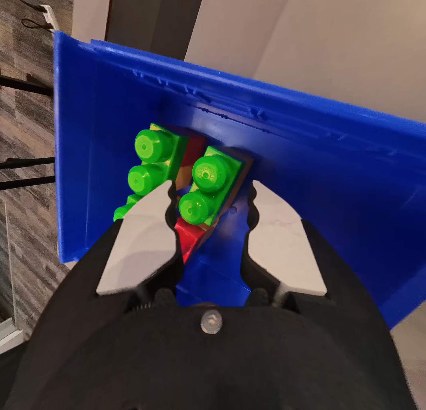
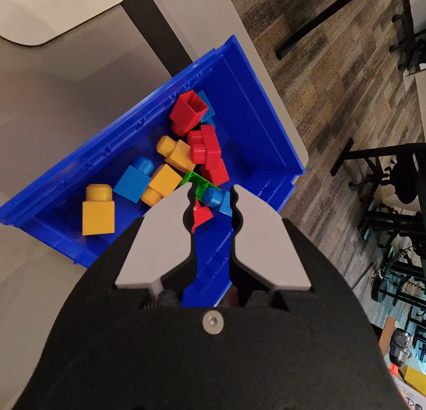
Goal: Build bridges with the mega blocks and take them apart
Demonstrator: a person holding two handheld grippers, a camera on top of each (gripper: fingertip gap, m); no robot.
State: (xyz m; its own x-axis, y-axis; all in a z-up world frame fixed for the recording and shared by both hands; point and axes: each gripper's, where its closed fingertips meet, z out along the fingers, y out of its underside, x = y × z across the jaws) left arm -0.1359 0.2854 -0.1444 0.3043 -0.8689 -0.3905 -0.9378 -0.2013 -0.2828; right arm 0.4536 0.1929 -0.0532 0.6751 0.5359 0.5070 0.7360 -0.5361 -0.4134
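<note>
In the left wrist view my left gripper (image 1: pixel 212 186) hangs open inside a blue bin (image 1: pixel 299 168). A green two-stud block (image 1: pixel 208 186) topping a stack with red (image 1: pixel 189 239) stands between the fingers; blue bin floor shows between it and the right pad. A second green-topped stack (image 1: pixel 156 159) stands just left. In the right wrist view my right gripper (image 2: pixel 211 187) is open over the bin (image 2: pixel 253 126). A blue block (image 2: pixel 215 197), a green plate (image 2: pixel 198 182) and a red block (image 2: pixel 201 214) lie beneath its fingertips; the left pad is apart from them.
Loose in the bin are yellow blocks (image 2: pixel 98 209) (image 2: pixel 177 154), another blue block (image 2: pixel 133 182) and red blocks (image 2: pixel 205 149) (image 2: pixel 187 112). The bin sits on a pale table (image 2: pixel 57 99) near its edge. Carpet and black furniture legs (image 2: pixel 368 168) lie beyond. Some 60 cm of space lies between my two pairs of fingers.
</note>
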